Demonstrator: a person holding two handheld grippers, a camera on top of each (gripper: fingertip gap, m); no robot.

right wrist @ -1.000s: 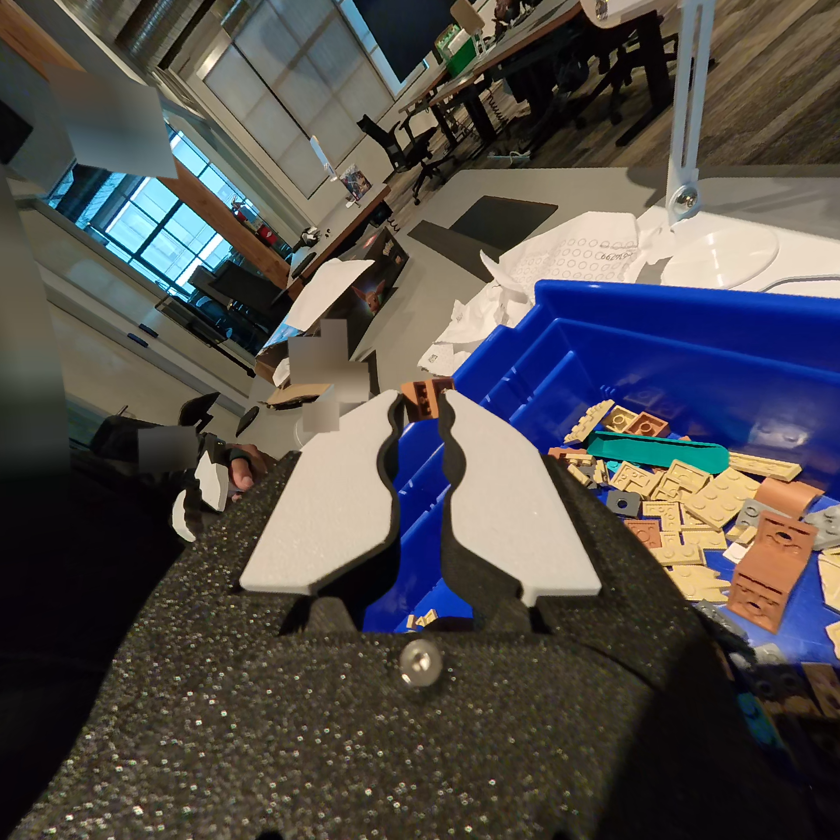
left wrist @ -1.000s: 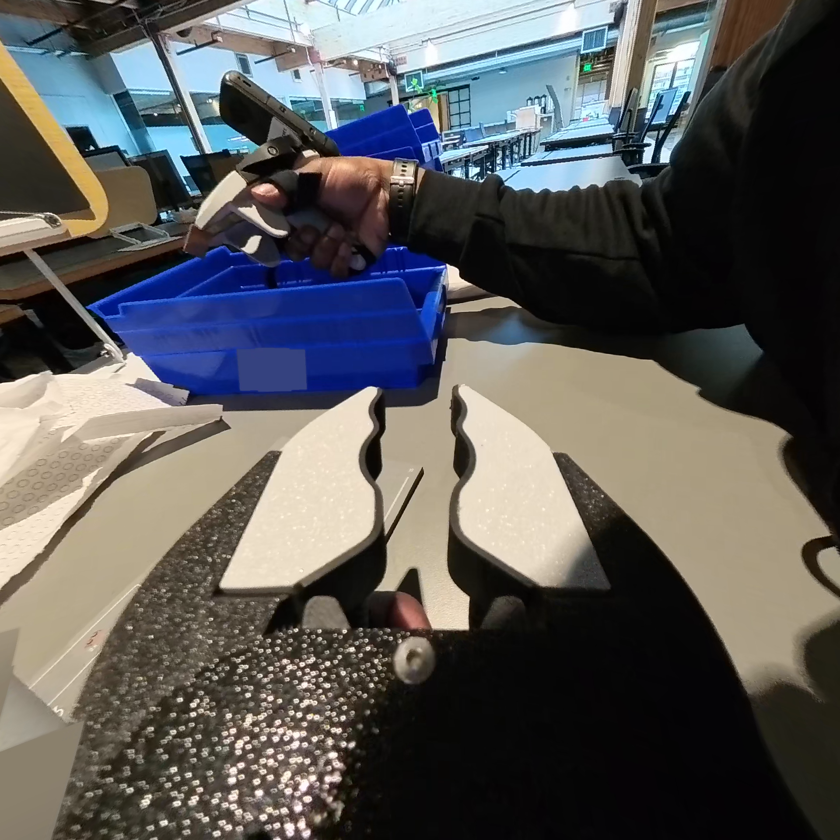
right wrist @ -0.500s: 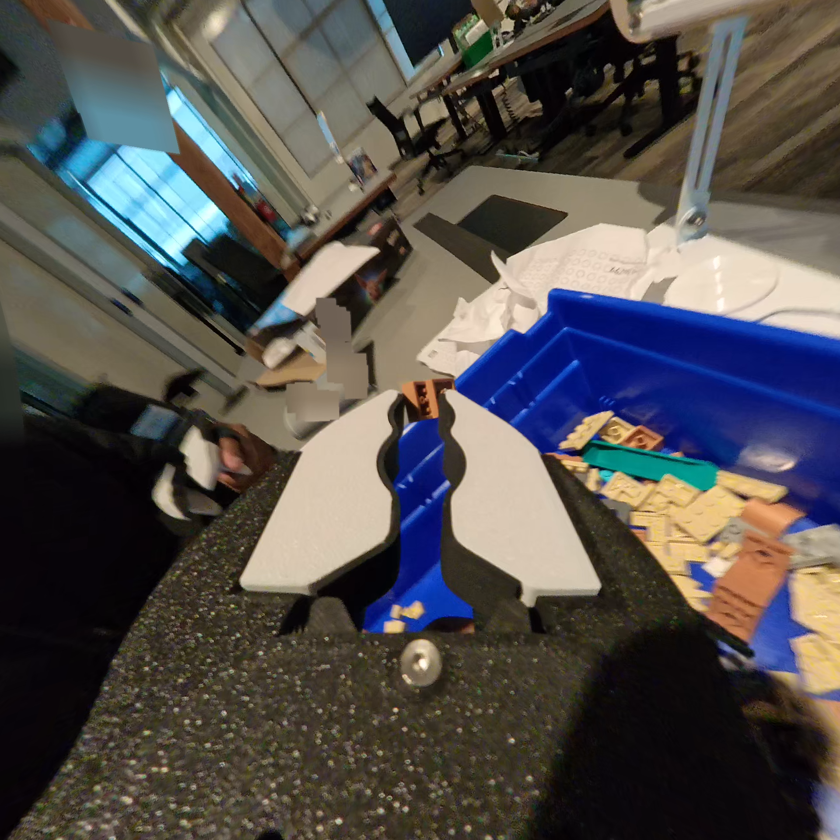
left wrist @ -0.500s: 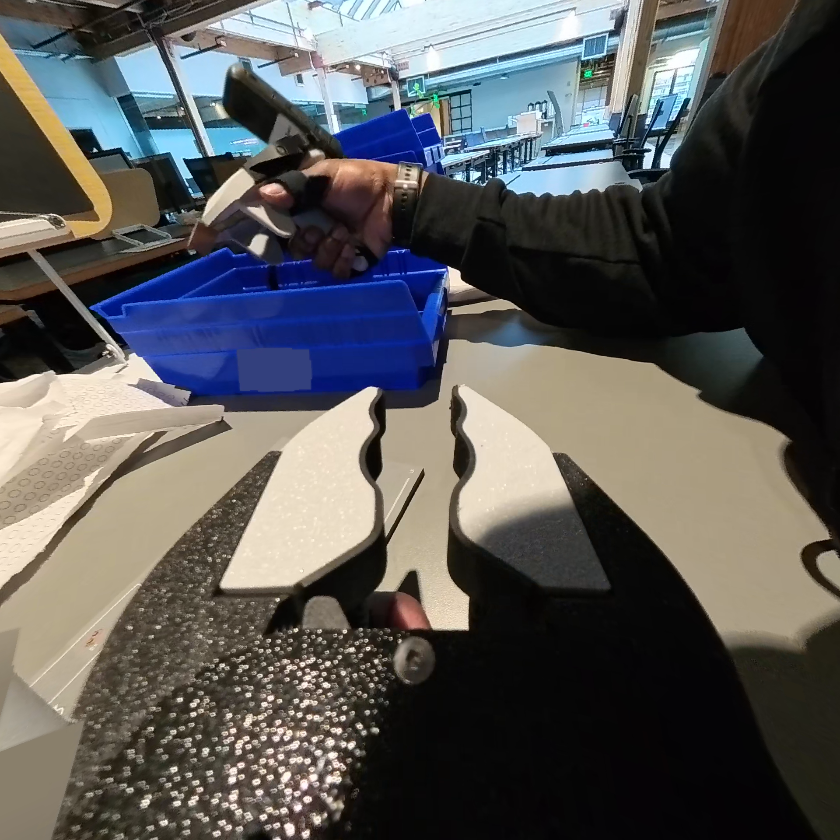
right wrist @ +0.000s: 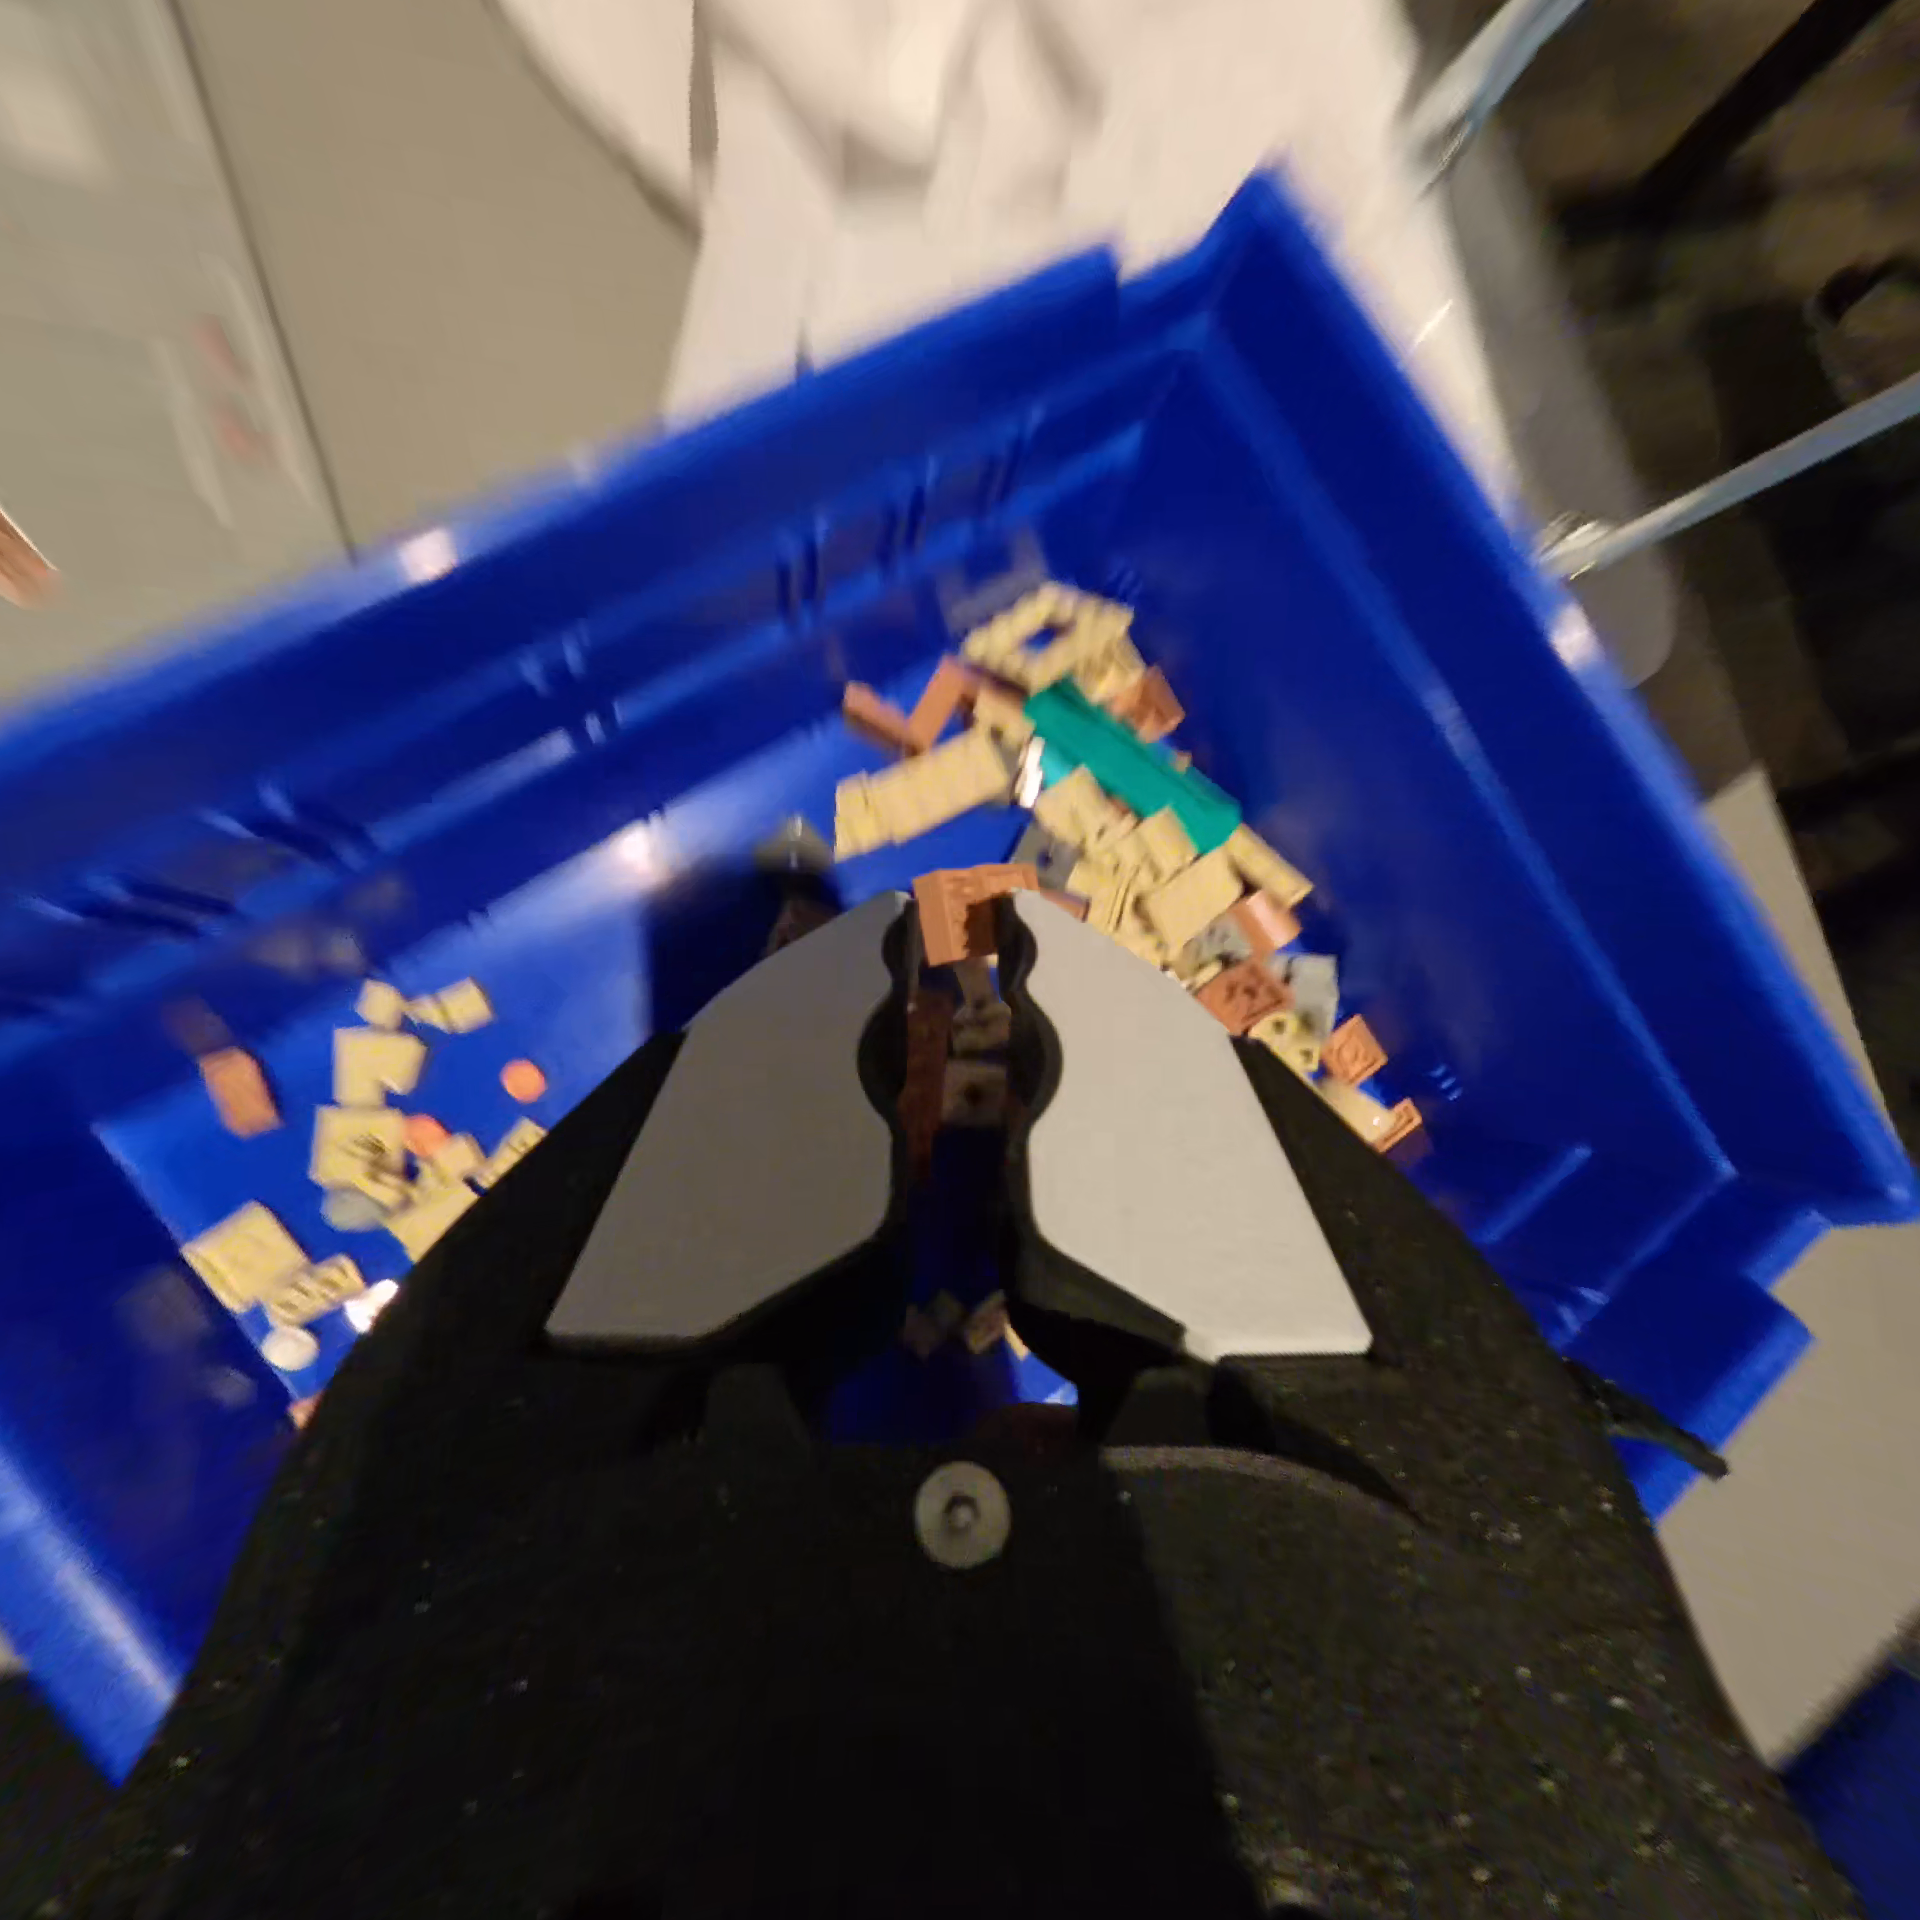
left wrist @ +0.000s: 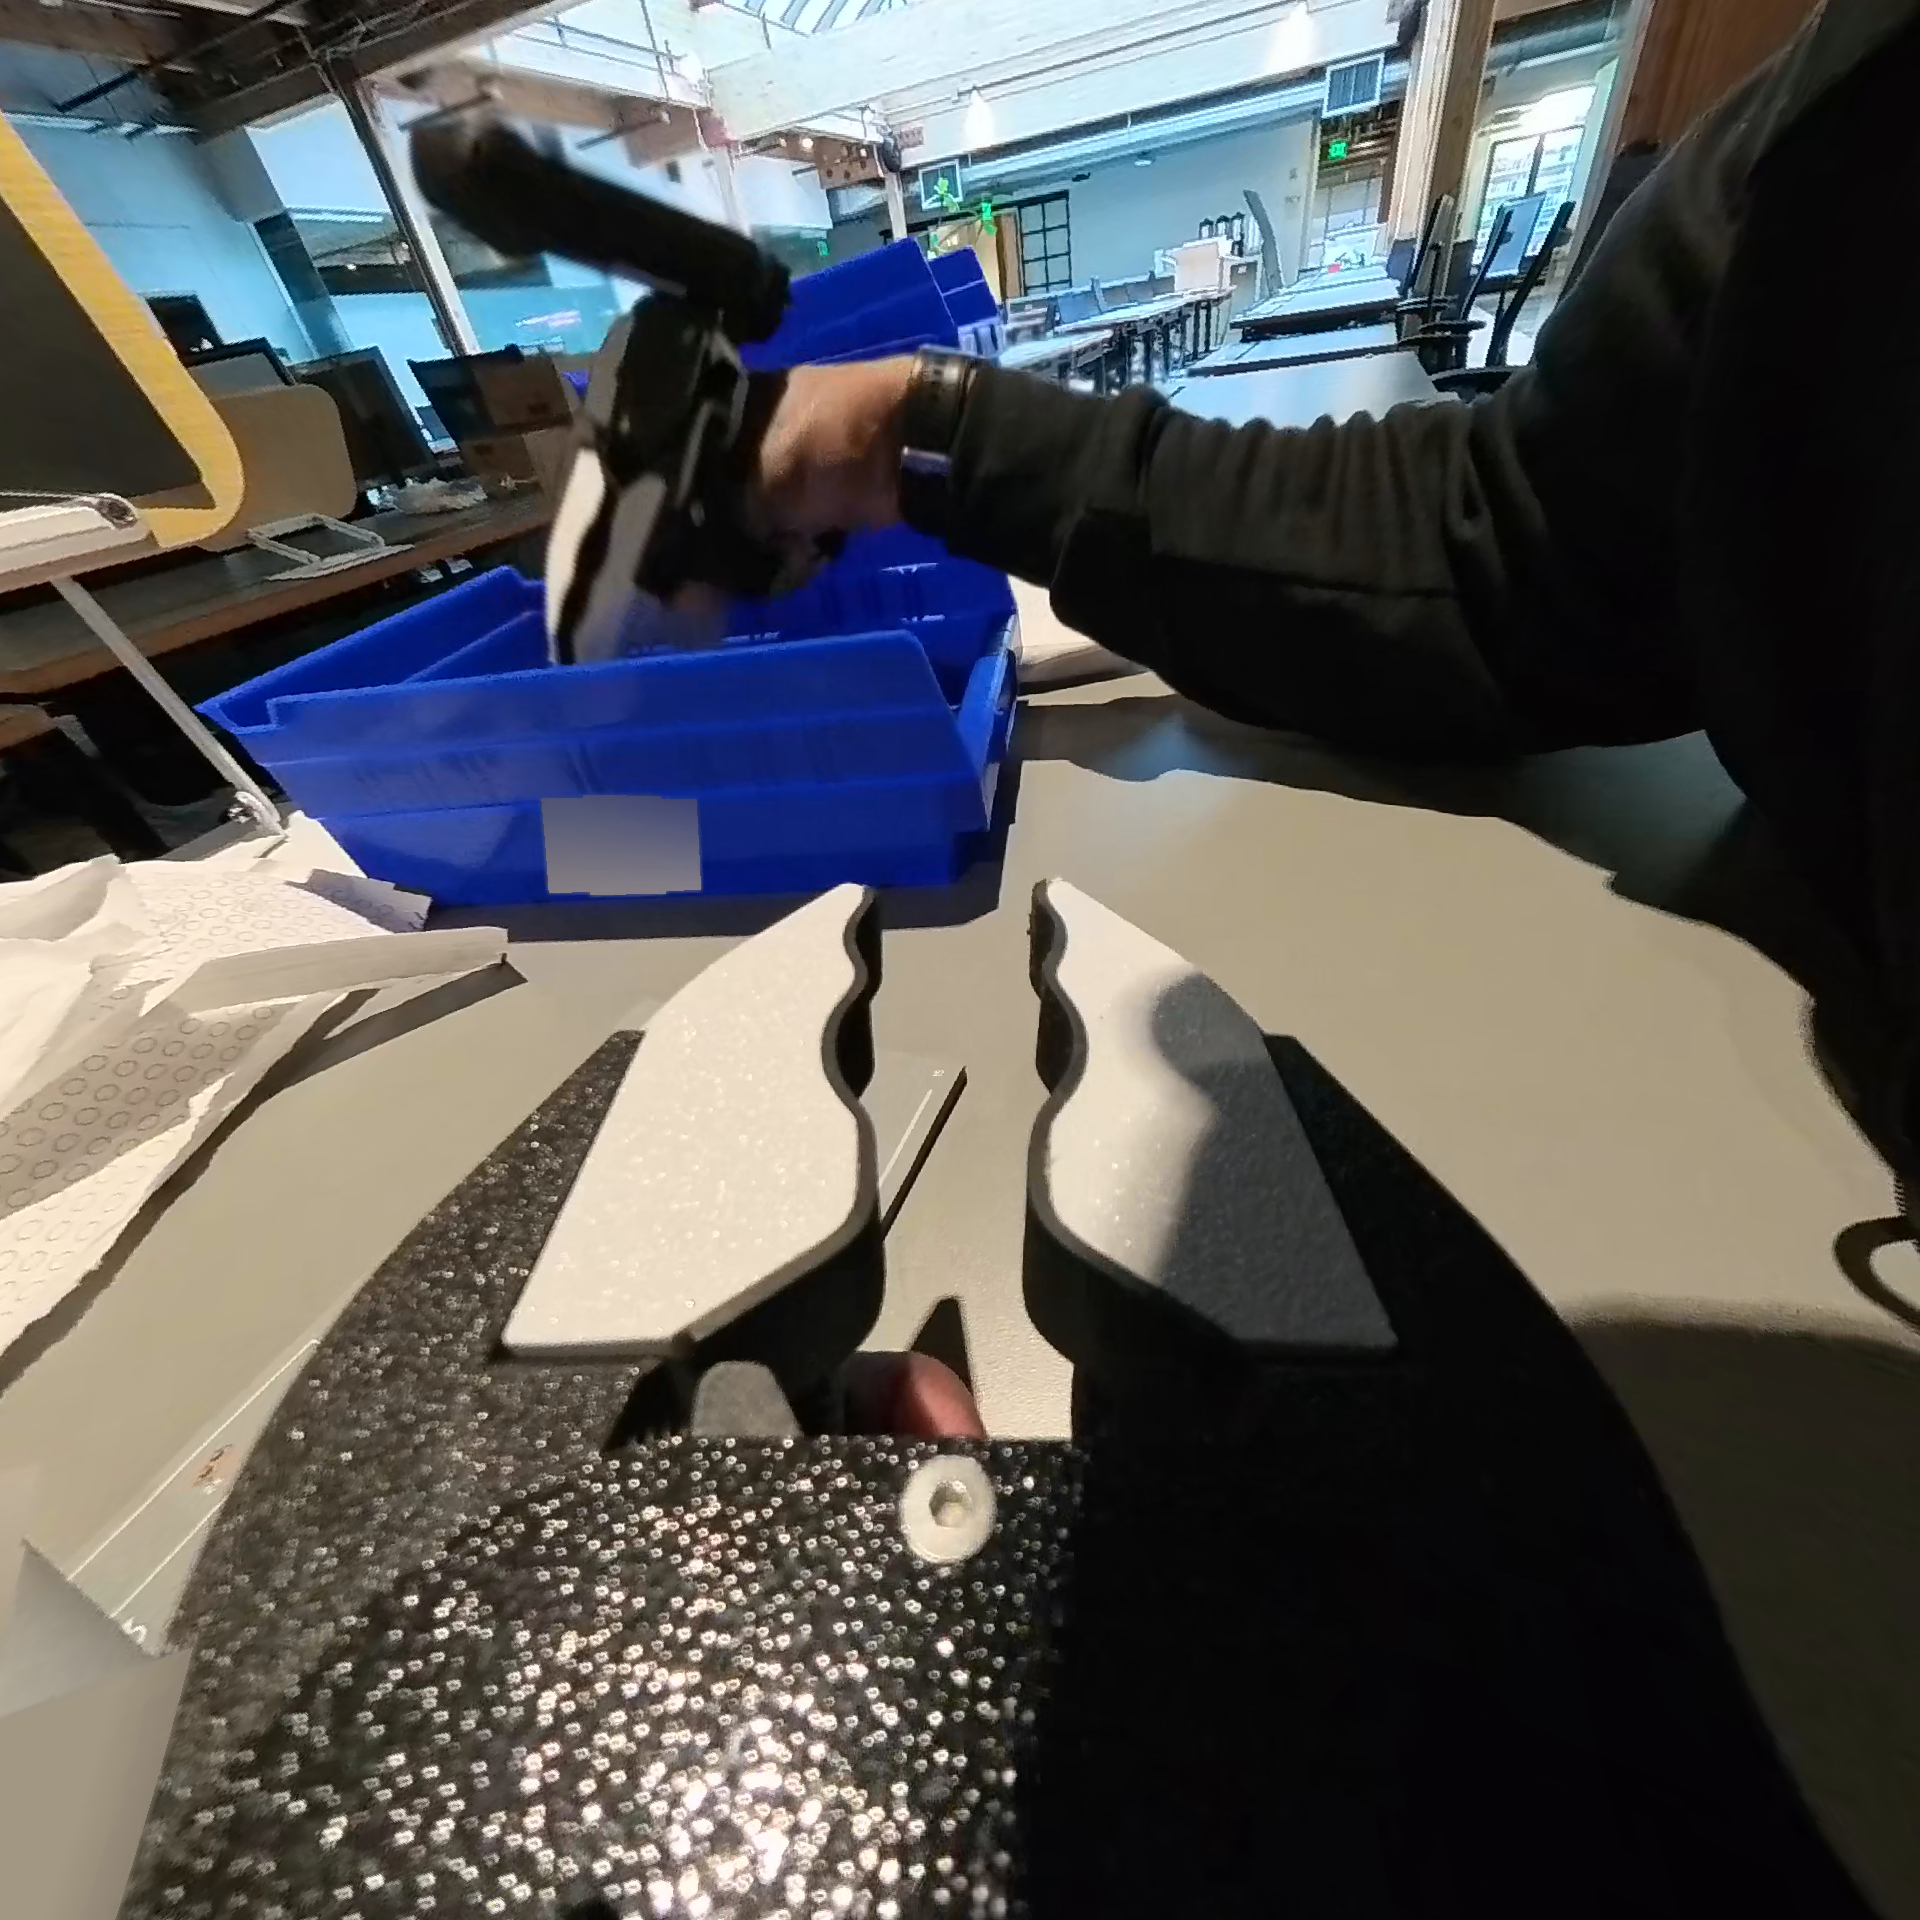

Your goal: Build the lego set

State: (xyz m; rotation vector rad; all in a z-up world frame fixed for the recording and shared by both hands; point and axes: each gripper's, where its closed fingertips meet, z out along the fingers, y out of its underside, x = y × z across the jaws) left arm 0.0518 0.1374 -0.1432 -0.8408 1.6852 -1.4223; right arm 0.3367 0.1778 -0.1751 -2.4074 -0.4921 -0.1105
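While our left gripper waits parted and empty above the grey table, our right gripper pinches a brown brick at its tips, pointing down over the blue bin; loose pieces lie just ahead.

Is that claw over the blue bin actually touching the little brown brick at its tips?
Touching. In the right wrist view the right gripper has the brown brick pinched between its fingertips, with no gap on either side, above the blue bin.

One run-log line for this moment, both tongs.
left tongs: open, empty, over grey table | right tongs: shut on brown brick, pointing into blue bin of loose bricks | view: motion-blurred
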